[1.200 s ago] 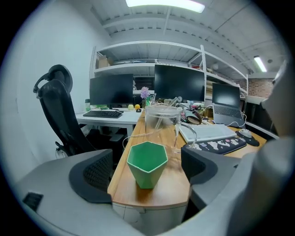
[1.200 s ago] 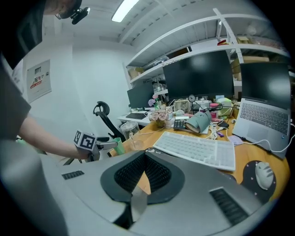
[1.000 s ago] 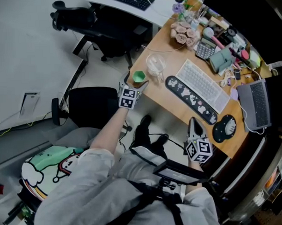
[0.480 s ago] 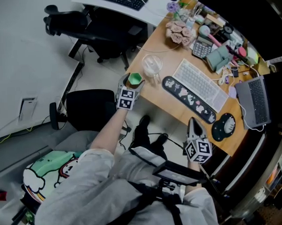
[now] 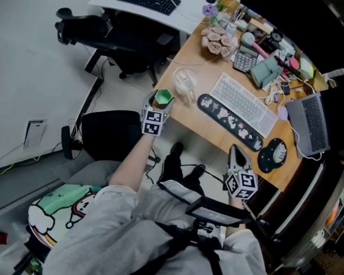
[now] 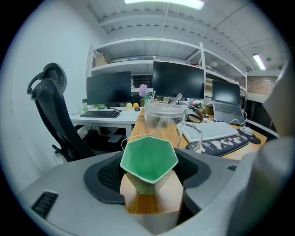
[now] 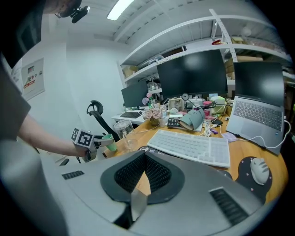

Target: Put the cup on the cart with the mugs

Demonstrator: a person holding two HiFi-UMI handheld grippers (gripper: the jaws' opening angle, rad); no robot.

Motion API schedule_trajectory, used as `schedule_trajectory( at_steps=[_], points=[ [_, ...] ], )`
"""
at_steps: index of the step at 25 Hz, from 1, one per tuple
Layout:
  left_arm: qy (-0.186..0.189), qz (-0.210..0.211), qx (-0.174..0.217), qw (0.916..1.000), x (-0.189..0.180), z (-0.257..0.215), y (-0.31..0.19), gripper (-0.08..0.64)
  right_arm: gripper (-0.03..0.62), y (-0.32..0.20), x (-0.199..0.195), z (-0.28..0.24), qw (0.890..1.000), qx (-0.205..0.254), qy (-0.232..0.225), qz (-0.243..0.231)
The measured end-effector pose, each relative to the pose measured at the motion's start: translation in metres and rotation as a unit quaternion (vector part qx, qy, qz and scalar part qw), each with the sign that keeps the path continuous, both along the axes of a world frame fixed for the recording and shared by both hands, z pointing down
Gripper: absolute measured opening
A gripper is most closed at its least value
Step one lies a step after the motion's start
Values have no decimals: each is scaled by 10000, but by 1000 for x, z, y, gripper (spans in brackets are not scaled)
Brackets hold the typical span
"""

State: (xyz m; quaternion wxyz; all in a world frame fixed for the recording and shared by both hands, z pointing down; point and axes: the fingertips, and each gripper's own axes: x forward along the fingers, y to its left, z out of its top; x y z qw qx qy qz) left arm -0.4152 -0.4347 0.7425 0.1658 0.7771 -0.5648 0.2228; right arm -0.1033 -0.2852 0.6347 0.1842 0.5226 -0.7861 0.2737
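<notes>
The job has only just started. Far left, the left gripper (image 5: 163,100) is at the corner of the light brown wooden surface (image 5: 215,130). The small green cup with flat sides (image 6: 149,159) stands there, right way up, right btw its fingers. Those fingers are apart, one on each side of the green cup, and they have just been closing in on it. Some dark pad shows on both sides, so I think they are not squeezing it yet, but it's v. close. The green cup's bottom looks like it sits on the surface, so it's not lifted. Just behind it is a clear see-through cup with a lid (image 6: 162,115), near but not touching, so the grab needs care there. More to the right is a white keyboard (image 5: 245,104), not part of the job. Far right, the right gripper (image 5: 235,153) hangs near the front edge of the surface, fingers together w/ nothing in them. Done so far: the reach to the green cup, more or less. Left to do: squeeze, lift, carry, and set it down w/ the mugs. No cart and no mugs show in any view, so I can't tell where it has to go.
</notes>
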Motion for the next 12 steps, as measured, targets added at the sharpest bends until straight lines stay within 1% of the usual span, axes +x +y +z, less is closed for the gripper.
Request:
schedule_trajectory(
  at_steps=[5, 8, 12],
  points=[
    [-15, 93, 113, 9999, 1, -36, 13, 324, 8, -2, -4, -9, 9999, 128, -73, -66],
    [60, 169, 60, 9998, 7, -64, 26, 322, 8, -1, -4, -10, 9996, 202, -136, -120],
    [167, 419, 54, 9990, 24, -109, 43, 322, 8, -2, -7, -22, 9991, 358, -162, -142]
  ],
)
